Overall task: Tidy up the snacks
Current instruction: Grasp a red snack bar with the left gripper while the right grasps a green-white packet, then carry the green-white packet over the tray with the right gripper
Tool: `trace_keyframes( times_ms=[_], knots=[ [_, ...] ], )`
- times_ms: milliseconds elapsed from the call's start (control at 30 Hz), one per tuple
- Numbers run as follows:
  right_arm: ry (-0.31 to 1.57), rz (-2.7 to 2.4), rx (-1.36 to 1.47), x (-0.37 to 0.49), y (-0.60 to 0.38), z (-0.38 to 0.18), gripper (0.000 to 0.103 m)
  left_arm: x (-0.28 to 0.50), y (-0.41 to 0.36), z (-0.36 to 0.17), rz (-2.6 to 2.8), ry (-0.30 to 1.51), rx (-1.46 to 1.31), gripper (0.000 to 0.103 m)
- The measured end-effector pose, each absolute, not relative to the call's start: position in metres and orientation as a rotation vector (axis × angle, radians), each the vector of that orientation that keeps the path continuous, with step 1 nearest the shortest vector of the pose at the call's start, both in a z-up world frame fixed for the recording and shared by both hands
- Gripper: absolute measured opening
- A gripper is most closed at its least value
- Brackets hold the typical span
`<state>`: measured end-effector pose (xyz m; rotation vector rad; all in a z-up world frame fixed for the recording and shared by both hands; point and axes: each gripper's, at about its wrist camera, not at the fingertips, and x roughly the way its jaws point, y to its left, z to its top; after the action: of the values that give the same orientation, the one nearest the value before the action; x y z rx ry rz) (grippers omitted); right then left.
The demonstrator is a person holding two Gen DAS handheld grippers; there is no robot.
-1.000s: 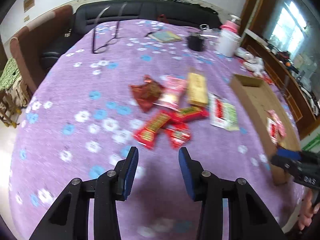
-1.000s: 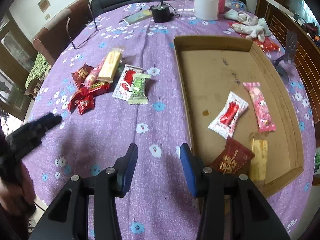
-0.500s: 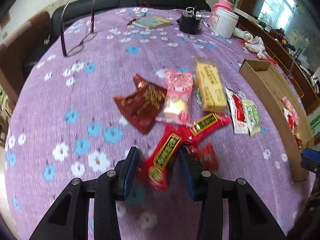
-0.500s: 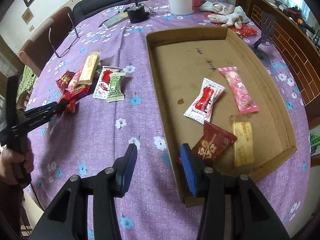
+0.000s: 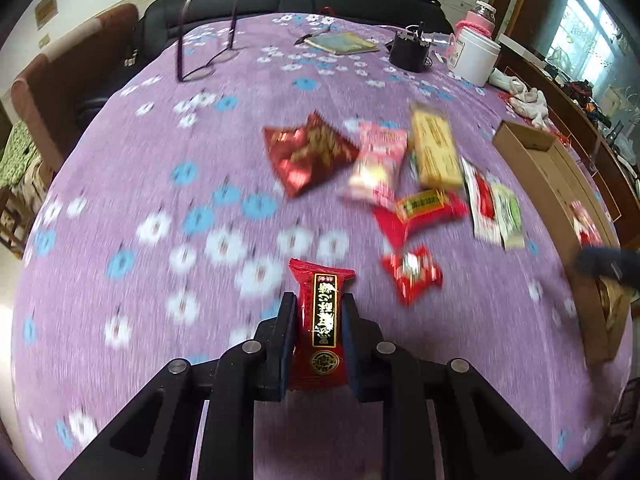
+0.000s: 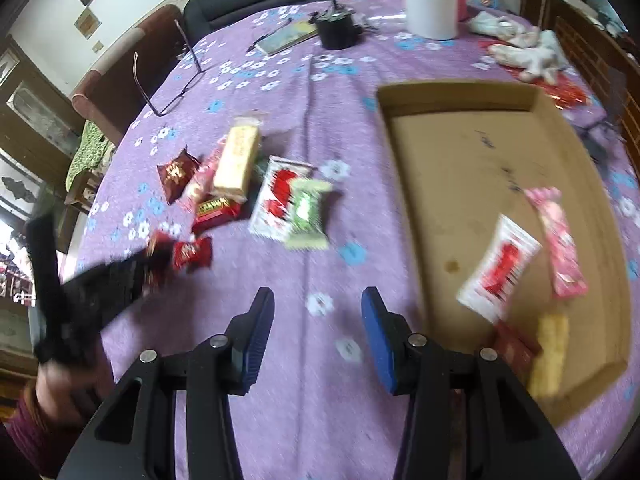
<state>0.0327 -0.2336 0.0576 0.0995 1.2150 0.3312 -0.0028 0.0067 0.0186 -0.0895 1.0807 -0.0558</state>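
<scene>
Half a second before, the left gripper [image 5: 318, 336] stood open around a red snack packet [image 5: 320, 324] near the table's [image 5: 160, 184] front edge; now its blue pads had clamped the packet, ready for carrying to the cardboard tray [image 6: 460, 152] by the table's right edge. The right gripper [image 6: 318, 340] hung unclenched and empty over the cloth, with loose snacks [image 5: 400, 168] farther off mid-table

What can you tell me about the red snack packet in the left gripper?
The red snack packet is a glossy, oblong plastic wrapper with a black, gold-edged label panel running lengthwise and a round gold emblem near its lower end. It sits lengthwise between the left gripper, whose blue pads press on both long sides. Its crimped top end pokes out beyond the fingertips, above the purple floral tablecloth.
</scene>
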Motion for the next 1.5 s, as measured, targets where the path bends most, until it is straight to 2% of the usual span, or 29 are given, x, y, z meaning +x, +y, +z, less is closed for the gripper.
trace_keyframes(
  times_ms=[367,433,467,733,933,1500],
  knots=[
    [1.311,0.286,0.088,0.096,-0.209,0.017,0.043,-0.035,0.005,0.019,-0.007,1.094,-0.104,0.022],
    [1.292,0.289,0.065,0.096,-0.208,0.017,0.031,-0.035,0.004,0.018,-0.003,1.091,-0.101,0.022],
    [1.299,0.305,0.055,0.096,-0.206,0.016,0.018,-0.035,0.004,0.018,0.0,1.089,-0.101,0.022],
    [1.299,0.419,0.008,0.038,-0.208,0.033,0.018,-0.037,-0.016,0.018,-0.047,1.089,-0.096,0.022],
    [1.321,0.479,-0.088,0.0,-0.192,0.025,0.018,-0.038,-0.051,0.019,-0.106,1.087,-0.037,0.022],
    [1.283,0.496,-0.076,-0.008,-0.21,0.035,0.018,-0.042,-0.09,0.038,-0.128,1.033,0.079,0.02]
  ],
)
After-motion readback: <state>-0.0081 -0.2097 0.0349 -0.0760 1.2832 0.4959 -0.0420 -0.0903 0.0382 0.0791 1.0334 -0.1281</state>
